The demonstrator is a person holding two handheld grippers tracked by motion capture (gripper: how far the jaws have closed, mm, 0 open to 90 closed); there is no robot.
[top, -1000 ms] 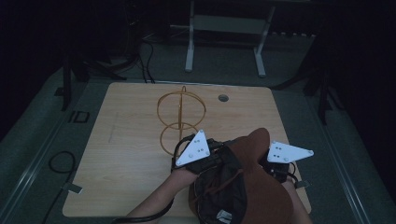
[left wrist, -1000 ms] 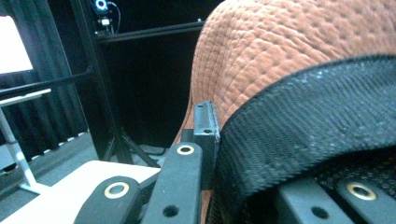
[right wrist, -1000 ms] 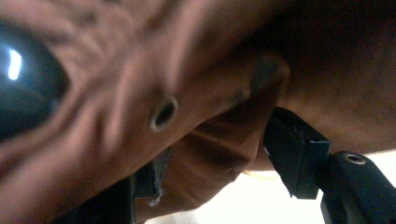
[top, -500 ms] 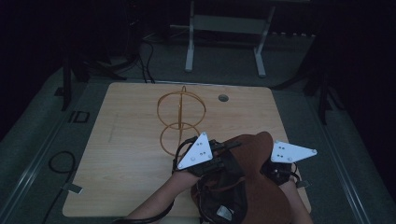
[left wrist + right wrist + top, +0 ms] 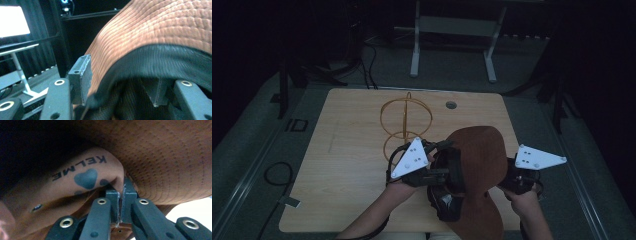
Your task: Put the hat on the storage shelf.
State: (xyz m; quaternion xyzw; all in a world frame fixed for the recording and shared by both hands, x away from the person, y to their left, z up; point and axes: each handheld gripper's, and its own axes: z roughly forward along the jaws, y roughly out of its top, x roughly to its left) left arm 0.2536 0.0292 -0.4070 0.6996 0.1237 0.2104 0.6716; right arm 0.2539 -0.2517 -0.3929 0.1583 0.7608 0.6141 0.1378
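A brown quilted cap with black lining is held up over the table's near edge between my two grippers. The left gripper is at the cap's left side. In the left gripper view its jaws have just been opening. They stand apart around the cap's black-lined rim, and the left pad is clear of the fabric. My right gripper is shut on a thin fold of the cap, beside a tab printed KELME. In the high view the right gripper sits at the cap's right side.
A gold wire stand made of rings rises at the middle of the wooden table, just beyond the left gripper. A small round grommet is set near the table's far edge. A metal frame stands on the floor behind.
The right gripper's grey plate has edged a little to the right and the cap has tipped slightly. Both hands remain in about the same place.
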